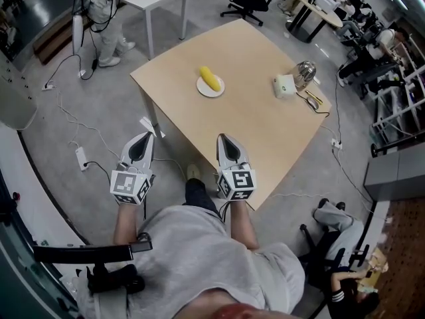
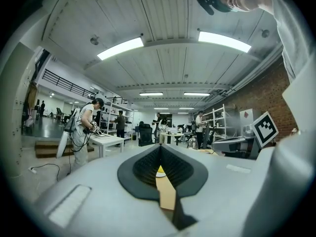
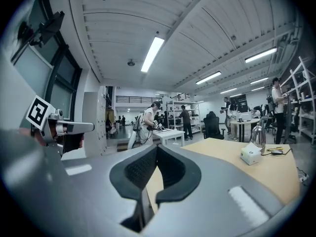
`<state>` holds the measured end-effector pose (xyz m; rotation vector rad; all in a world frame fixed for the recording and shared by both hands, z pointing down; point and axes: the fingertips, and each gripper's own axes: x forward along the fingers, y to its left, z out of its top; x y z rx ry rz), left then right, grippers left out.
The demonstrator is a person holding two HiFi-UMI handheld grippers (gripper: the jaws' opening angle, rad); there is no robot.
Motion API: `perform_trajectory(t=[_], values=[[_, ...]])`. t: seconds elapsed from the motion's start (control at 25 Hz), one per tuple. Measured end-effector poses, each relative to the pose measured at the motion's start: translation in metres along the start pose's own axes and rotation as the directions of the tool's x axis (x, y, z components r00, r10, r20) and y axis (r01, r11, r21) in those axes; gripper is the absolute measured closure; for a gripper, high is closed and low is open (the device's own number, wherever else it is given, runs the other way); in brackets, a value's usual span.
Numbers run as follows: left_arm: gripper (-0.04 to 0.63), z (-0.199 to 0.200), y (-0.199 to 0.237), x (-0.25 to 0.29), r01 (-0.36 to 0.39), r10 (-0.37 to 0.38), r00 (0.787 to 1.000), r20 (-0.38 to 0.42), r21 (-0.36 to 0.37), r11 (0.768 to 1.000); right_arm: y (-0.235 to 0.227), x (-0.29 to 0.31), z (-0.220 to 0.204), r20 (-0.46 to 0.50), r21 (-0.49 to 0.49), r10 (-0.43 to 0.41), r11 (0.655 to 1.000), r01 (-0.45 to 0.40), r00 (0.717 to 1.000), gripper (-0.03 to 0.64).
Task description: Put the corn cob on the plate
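The corn cob (image 1: 210, 78) lies on the plate (image 1: 203, 91): likely light, stiff, prone to rolling; grip across its middle. The left tool (image 1: 145, 137) and right tool (image 1: 222, 138) are closed, empty.

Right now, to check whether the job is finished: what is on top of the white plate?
A yellow corn cob lies across the plate; nothing else shows on it. The plate surface under the cob is covered and cannot be seen.
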<state>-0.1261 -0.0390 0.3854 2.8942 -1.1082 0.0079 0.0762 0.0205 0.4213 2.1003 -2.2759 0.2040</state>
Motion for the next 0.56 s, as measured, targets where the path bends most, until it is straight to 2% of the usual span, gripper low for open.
perform_trajectory(t=[0.56], values=[[0.575,-0.0018,0.0062,0.0011,-0.01,0.01,1.0,-0.009,-0.004,1.0,0.0034,0.0082,0.0007,-0.011,0.0,0.024,1.0,-0.024,1.0,0.611]])
